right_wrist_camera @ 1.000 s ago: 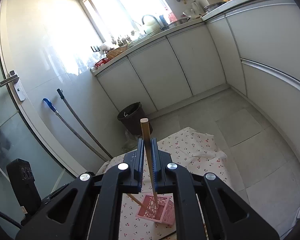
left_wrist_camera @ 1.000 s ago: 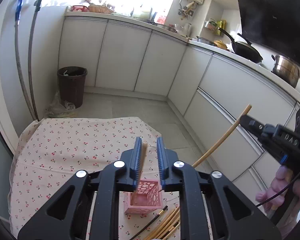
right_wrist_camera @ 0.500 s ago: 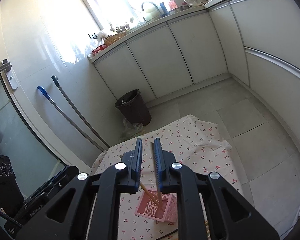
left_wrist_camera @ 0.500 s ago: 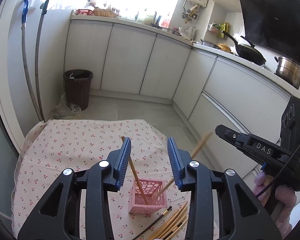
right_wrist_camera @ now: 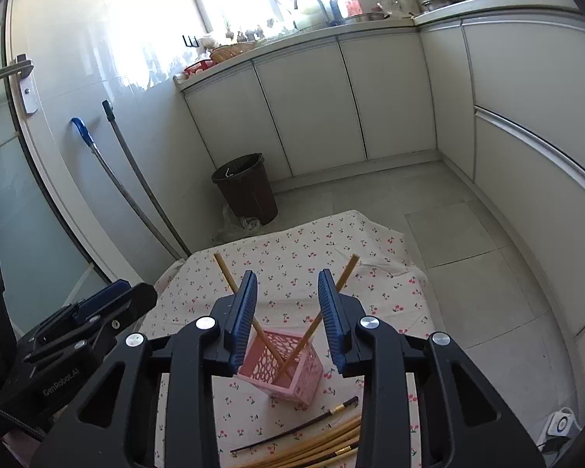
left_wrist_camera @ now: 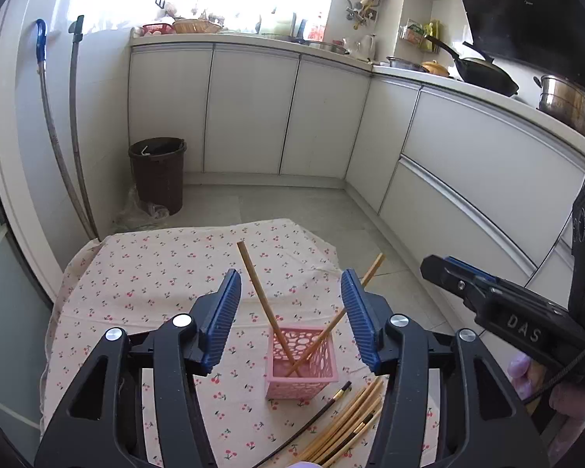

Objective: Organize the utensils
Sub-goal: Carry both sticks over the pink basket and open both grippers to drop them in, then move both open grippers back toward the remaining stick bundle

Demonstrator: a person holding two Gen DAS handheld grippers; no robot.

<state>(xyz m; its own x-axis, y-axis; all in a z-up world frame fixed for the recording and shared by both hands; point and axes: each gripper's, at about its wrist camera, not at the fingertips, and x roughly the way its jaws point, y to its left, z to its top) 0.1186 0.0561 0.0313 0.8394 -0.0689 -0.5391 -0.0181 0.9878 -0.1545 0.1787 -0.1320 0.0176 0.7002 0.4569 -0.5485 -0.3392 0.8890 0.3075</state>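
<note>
Left gripper (left_wrist_camera: 290, 316) has its jaws spread wide, nothing between them, hovering above the pink lattice holder (left_wrist_camera: 301, 366). Right gripper (right_wrist_camera: 287, 312) also has its jaws well apart and empty, above the same holder (right_wrist_camera: 282, 366). The holder sits on a cherry-print cloth (left_wrist_camera: 156, 280) covering the table, near the front edge. Two bamboo chopsticks stand inside it, crossed in an X: the left chopstick (left_wrist_camera: 259, 292) leans up-left, the right chopstick (left_wrist_camera: 331, 325) leans up-right, its upper part passing behind the left gripper's right finger. In the right wrist view both sticks (right_wrist_camera: 224, 271) (right_wrist_camera: 347, 271) stick out past the blue finger pads (right_wrist_camera: 245, 312), not touched by them. The loose pile of bamboo chopsticks (left_wrist_camera: 347, 425) lies flat on the cloth just in front of the holder, with a dark chopstick (left_wrist_camera: 312, 421) with a gold band beside it, closest to the holder. In the left view, the right gripper's body is at the right edge. Brown trash bin (left_wrist_camera: 158, 173) on the floor beyond the table.
</note>
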